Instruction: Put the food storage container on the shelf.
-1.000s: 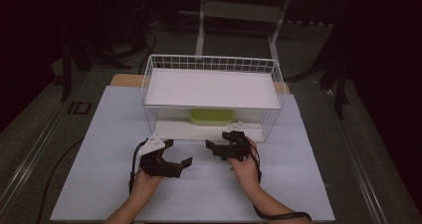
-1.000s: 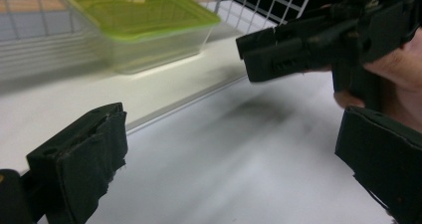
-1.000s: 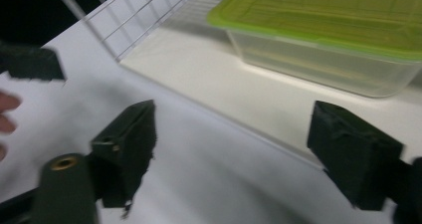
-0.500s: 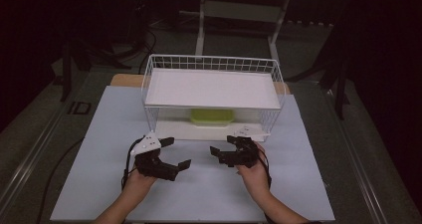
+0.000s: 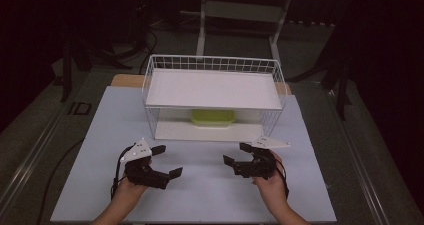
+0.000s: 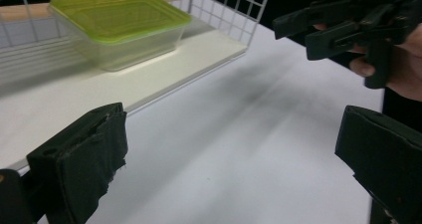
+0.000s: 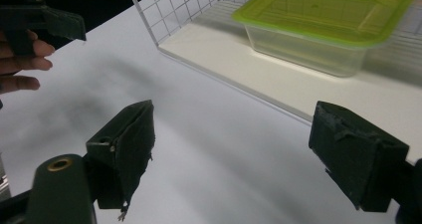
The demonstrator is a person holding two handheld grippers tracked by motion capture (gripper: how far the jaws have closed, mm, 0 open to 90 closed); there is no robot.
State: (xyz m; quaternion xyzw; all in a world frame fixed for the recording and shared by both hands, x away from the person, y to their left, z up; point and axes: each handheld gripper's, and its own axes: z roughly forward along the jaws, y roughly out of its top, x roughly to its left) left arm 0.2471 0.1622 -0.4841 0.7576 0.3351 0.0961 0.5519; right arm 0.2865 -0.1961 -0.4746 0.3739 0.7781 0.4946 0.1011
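Observation:
A clear plastic container with a lime-green lid sits on the lower white shelf of a white wire rack, near the middle. My left gripper is held open low over the white table, in front of the rack's left part. Level with it, my right gripper hangs open in front of the rack's right part. Both have nothing between their jaws. The two grippers point toward each other. In the left gripper view the right gripper shows farther off.
The rack has a white upper shelf above the container. A white mat covers the table, with bare surface between and in front of the grippers. Dark floor, cables and stand legs lie beyond the table.
Both hands have drawn back toward the table's front edge and apart from each other. The jaws have stayed open.

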